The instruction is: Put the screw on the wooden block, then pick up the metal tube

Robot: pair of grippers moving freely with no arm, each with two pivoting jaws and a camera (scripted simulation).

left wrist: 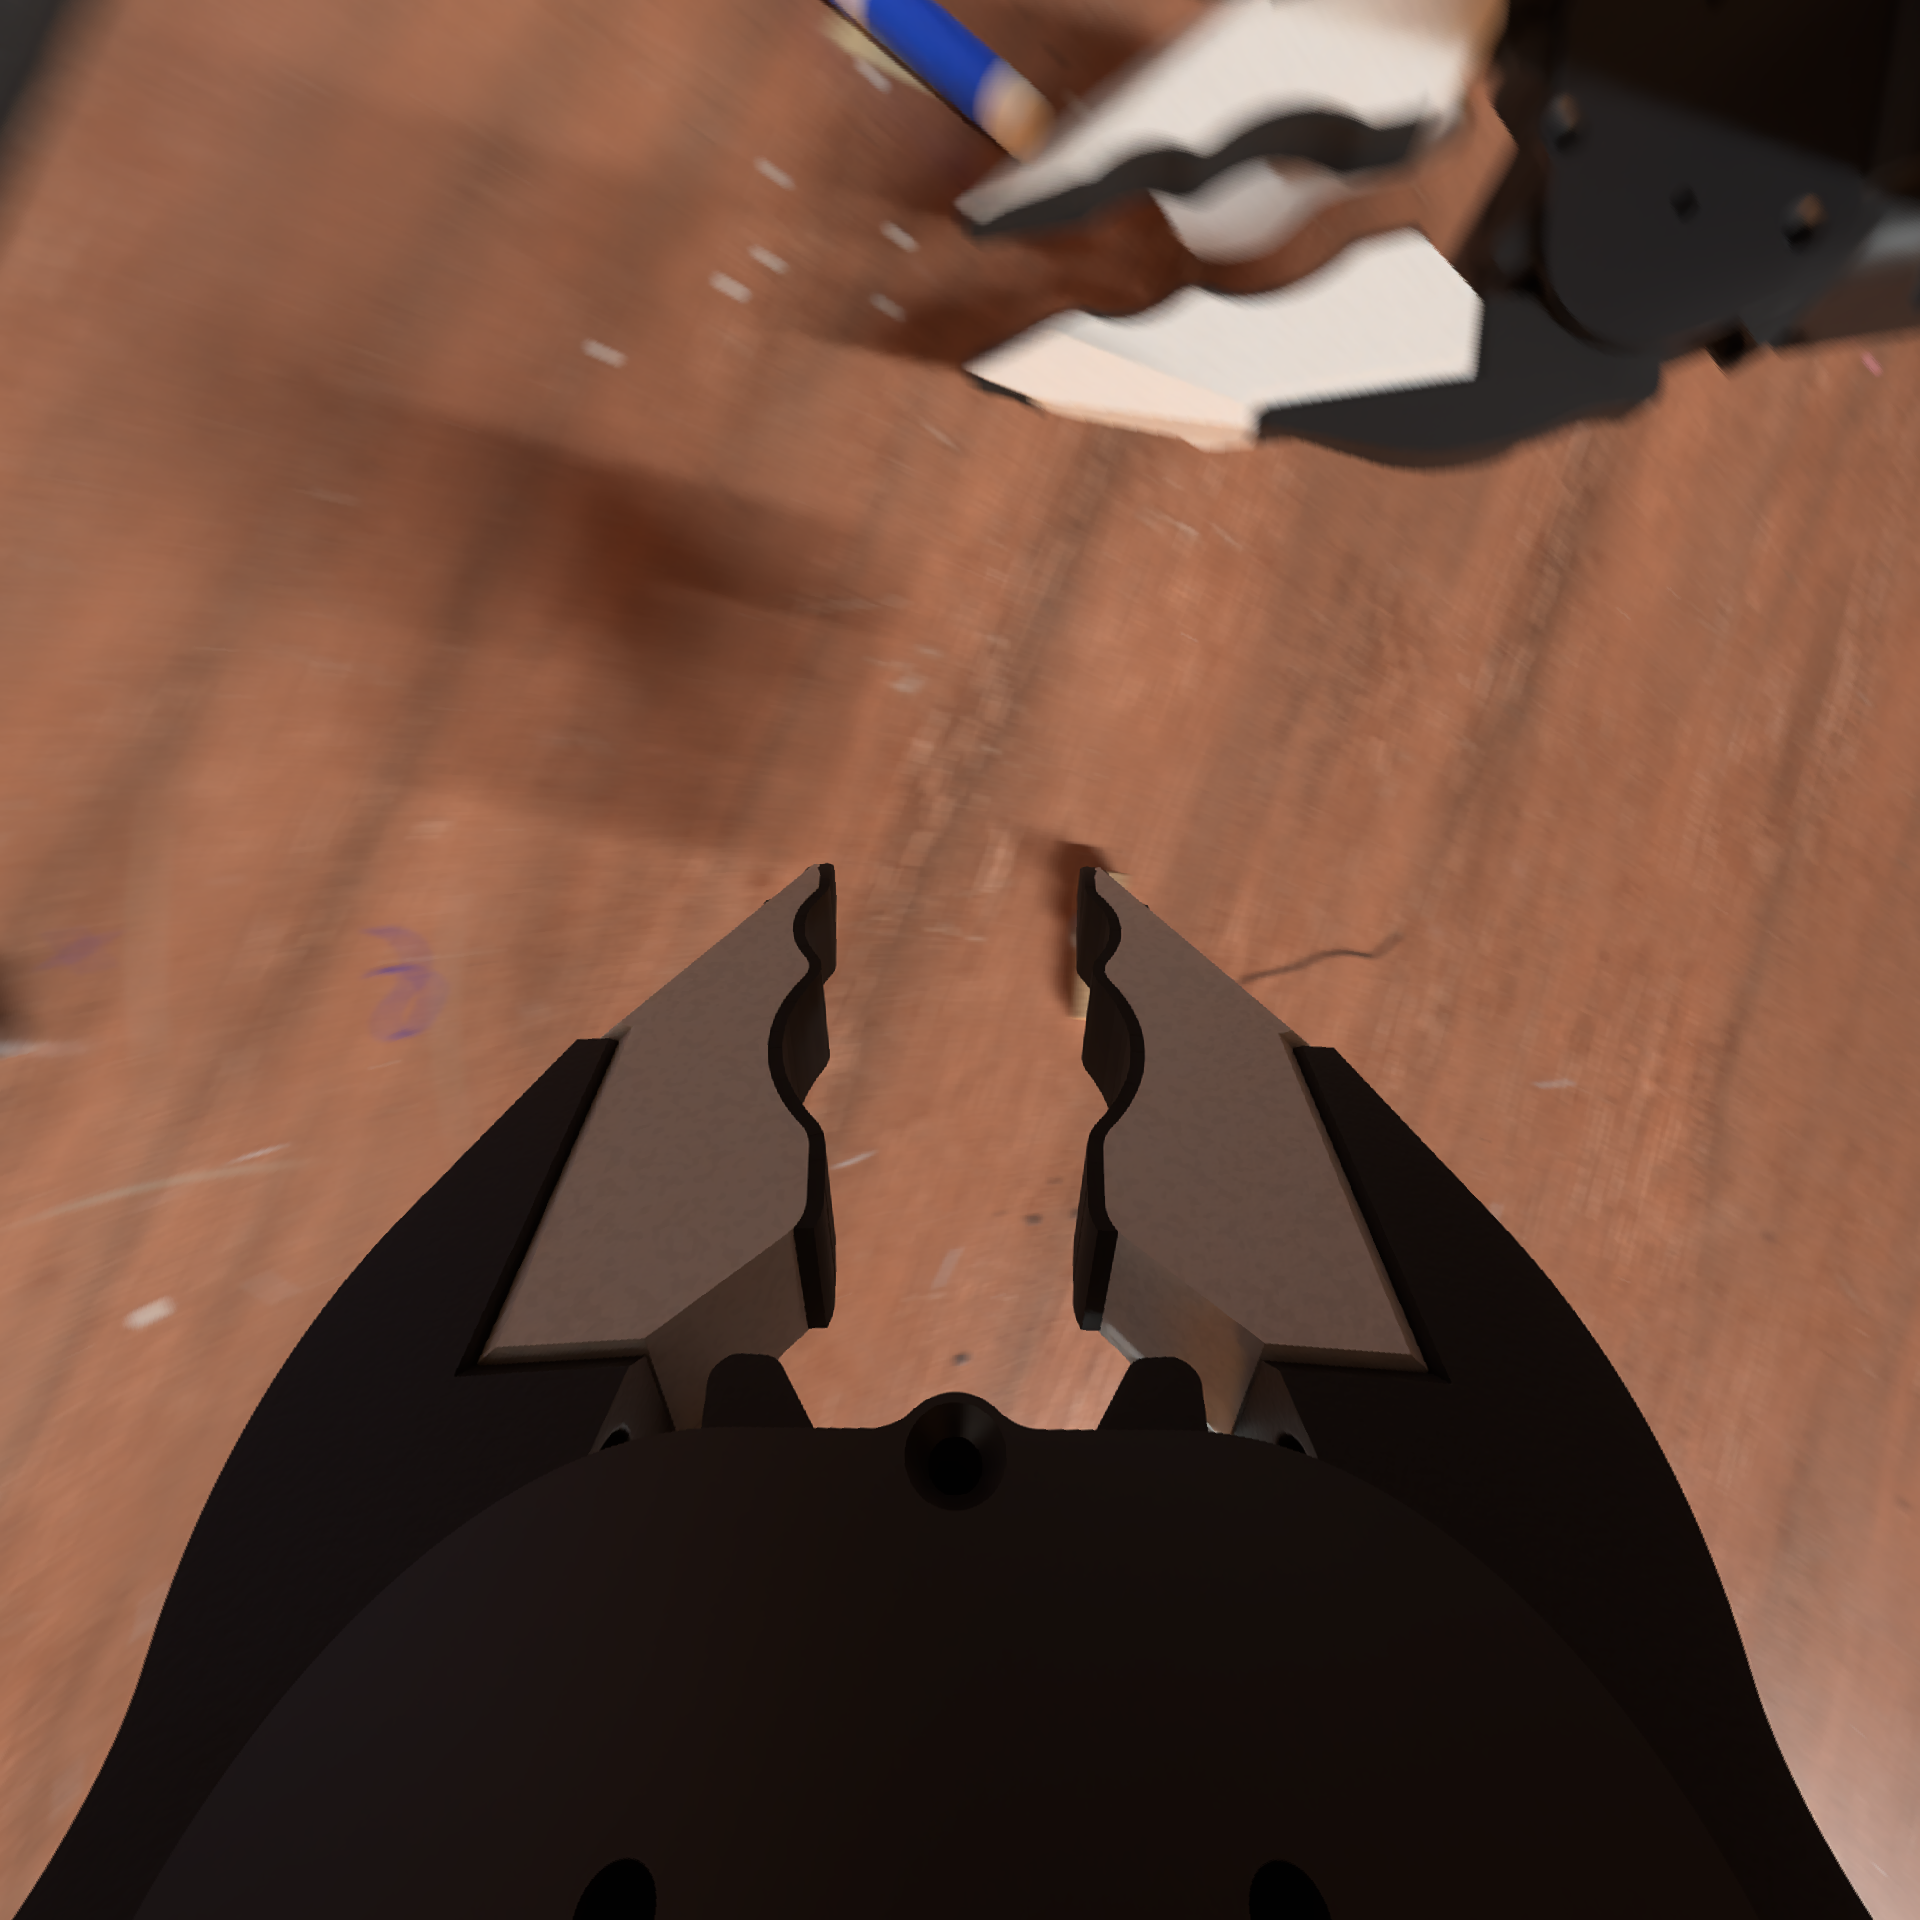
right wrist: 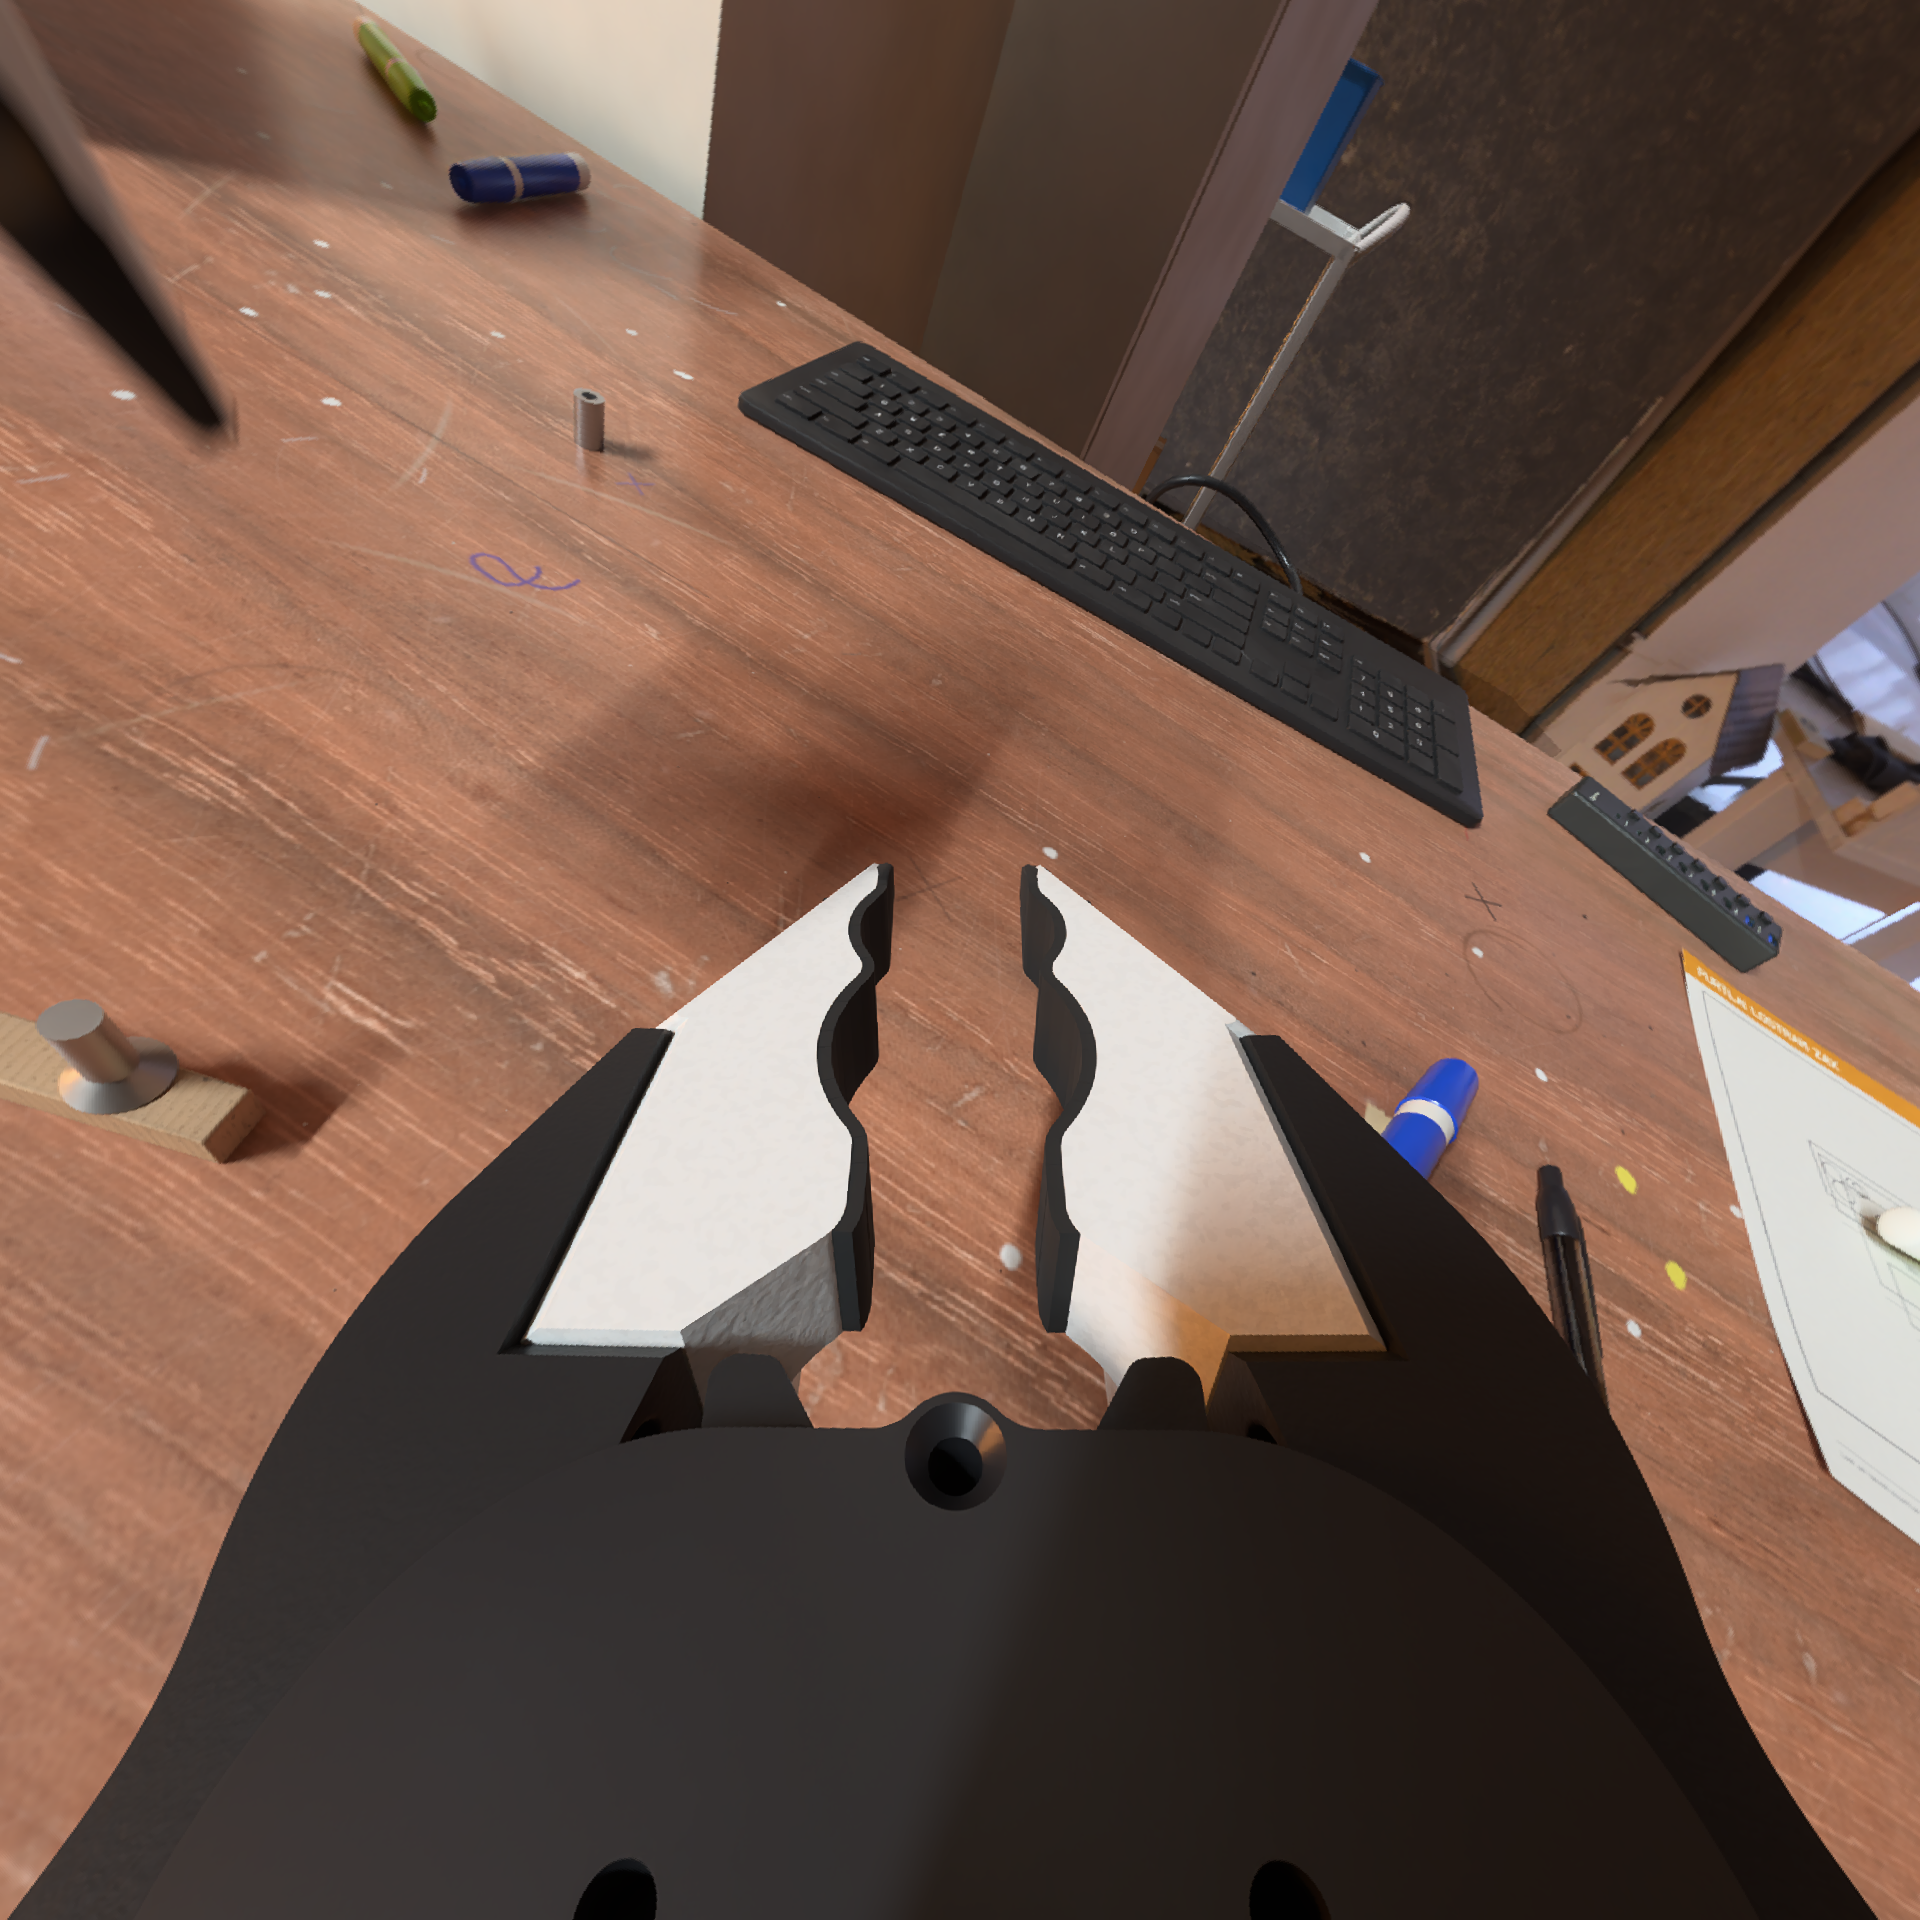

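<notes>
Standing metal tube (right wrist: 588,419) beyond right hand-held gripper (right wrist: 956,883).

Printed writing shows in one place only: a line of small letters runs along the orange band at the top edge of a white sheet (right wrist: 1813,1226) lying at the right side of the wooden table (right wrist: 727,727), above a faint line drawing; the letters are too small and slanted to make out. The black keyboard (right wrist: 1122,561) carries key legends, likewise too small to tell. A blue pen scribble (right wrist: 516,574) and a pencilled cross (right wrist: 1486,902) mark the tabletop.
</notes>
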